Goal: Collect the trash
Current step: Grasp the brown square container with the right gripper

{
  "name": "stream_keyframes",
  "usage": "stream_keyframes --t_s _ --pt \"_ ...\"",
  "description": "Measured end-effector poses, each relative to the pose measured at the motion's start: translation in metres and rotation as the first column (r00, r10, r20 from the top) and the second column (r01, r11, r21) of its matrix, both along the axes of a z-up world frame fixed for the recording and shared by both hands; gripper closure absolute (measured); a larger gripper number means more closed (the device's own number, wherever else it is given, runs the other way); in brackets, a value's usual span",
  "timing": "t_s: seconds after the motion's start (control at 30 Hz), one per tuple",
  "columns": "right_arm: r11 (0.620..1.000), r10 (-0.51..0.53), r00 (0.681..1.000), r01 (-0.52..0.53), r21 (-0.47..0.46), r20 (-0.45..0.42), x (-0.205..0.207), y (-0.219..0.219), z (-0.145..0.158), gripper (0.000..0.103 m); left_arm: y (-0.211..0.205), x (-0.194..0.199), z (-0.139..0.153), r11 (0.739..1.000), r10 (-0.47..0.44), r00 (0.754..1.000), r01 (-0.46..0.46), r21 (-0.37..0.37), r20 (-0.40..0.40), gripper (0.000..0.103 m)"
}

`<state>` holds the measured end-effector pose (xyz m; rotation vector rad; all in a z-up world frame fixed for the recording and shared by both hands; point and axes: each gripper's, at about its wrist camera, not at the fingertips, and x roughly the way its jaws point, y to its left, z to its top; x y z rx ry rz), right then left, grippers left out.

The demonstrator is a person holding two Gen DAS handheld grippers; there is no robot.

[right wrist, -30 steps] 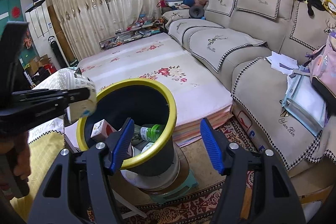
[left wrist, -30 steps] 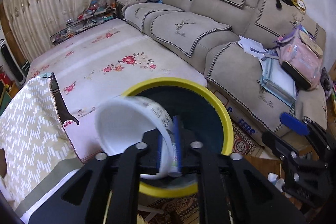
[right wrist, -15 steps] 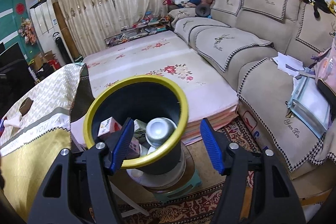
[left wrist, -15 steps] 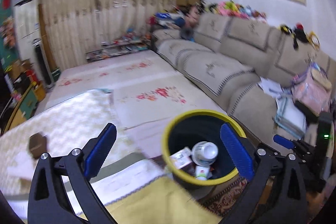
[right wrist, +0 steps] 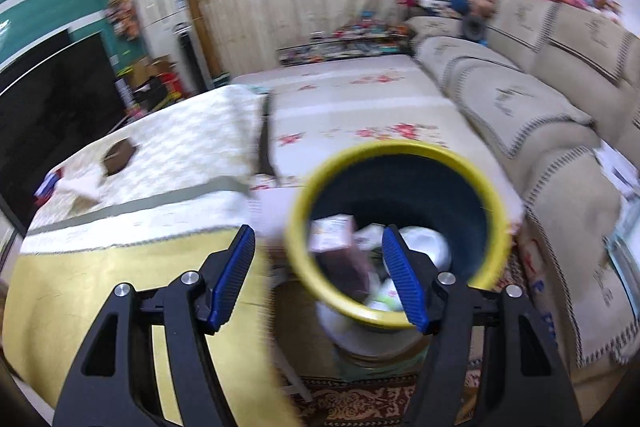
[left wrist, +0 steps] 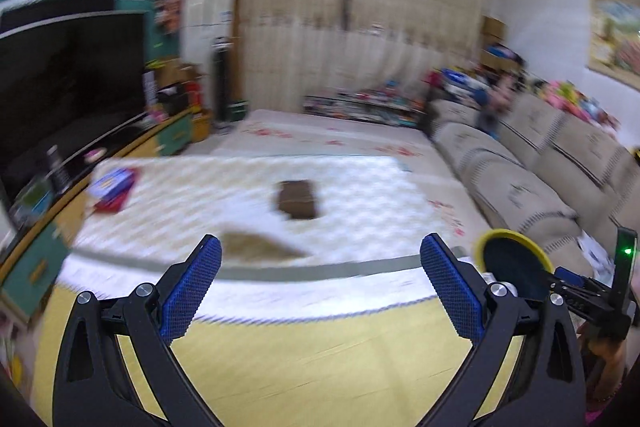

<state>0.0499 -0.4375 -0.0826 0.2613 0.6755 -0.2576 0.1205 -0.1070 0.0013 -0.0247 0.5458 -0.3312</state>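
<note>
My left gripper (left wrist: pixel 320 287) is open wide and empty over the table's yellow and white cloth (left wrist: pixel 280 347). Ahead of it on the cloth lie a dark brown object (left wrist: pixel 298 199) and a flat brownish scrap (left wrist: pixel 256 247), both blurred. A yellow-rimmed dark bin (left wrist: pixel 514 239) stands off the table's right end. My right gripper (right wrist: pixel 318 283) is open with nothing held, just above the bin's near rim (right wrist: pixel 400 319). In the bin lie a white cup (right wrist: pixel 424 247), a small carton (right wrist: pixel 332 227) and other litter. The brown object (right wrist: pixel 118 155) and a white paper (right wrist: pixel 84 183) lie far left.
A red and blue item (left wrist: pixel 114 187) lies at the table's left edge. A large black TV (left wrist: pixel 60 87) stands on a low cabinet at the left. A long beige sofa (right wrist: pixel 520 99) runs along the right, with a flowered floor mat (right wrist: pixel 360 99) between it and the table.
My left gripper opened and dropped the white cup into the bin, then swung left over the table. My right gripper shifted left, so the bin now sits right of centre.
</note>
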Motion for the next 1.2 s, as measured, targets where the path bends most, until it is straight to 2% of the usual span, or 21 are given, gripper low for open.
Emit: stream_keyframes --t_s 0.13,0.23,0.37,0.47,0.63,0.77,0.8,0.93,1.2 --pt "0.993 0.12 0.993 -0.12 0.005 0.017 0.036 0.045 0.016 0.038 0.051 -0.001 -0.013 0.994 0.108 0.994 -0.108 0.0 -0.008 0.005" --pt "0.979 0.2 0.979 -0.201 0.021 0.04 0.066 0.083 0.029 0.038 0.081 -0.003 -0.023 0.988 0.153 0.988 -0.153 -0.009 -0.014 0.005" --pt "0.963 0.267 0.962 -0.269 0.022 0.06 0.107 0.133 0.042 0.037 0.095 -0.001 -0.031 0.987 0.159 0.987 -0.16 -0.034 -0.032 0.005" --pt "0.955 0.295 0.955 -0.296 0.022 0.042 0.143 0.169 0.044 0.037 0.106 0.0 -0.036 0.987 0.149 0.988 -0.151 -0.059 -0.042 0.005" --pt "0.96 0.278 0.96 -0.278 0.008 -0.034 0.21 0.199 0.034 0.037 0.112 0.005 -0.043 0.986 0.152 0.987 -0.155 -0.062 -0.043 0.005" --pt "0.964 0.266 0.961 -0.265 0.018 -0.08 0.248 0.208 0.018 0.037 0.126 0.012 -0.052 0.984 0.149 0.986 -0.155 -0.09 -0.076 0.005" --pt "0.966 0.258 0.961 -0.259 0.01 -0.101 0.26 0.21 0.014 0.034 0.128 0.012 -0.054 0.983 0.145 0.986 -0.153 -0.097 -0.087 0.005" --pt "0.97 0.243 0.959 -0.241 0.03 -0.148 0.282 0.212 -0.002 0.034 0.141 0.017 -0.062 0.981 0.147 0.983 -0.159 -0.113 -0.111 0.005" --pt "0.978 0.198 0.956 -0.207 -0.02 -0.215 0.311 0.218 -0.02 0.034 0.153 0.022 -0.068 0.975 0.156 0.979 -0.174 -0.141 -0.13 0.005"
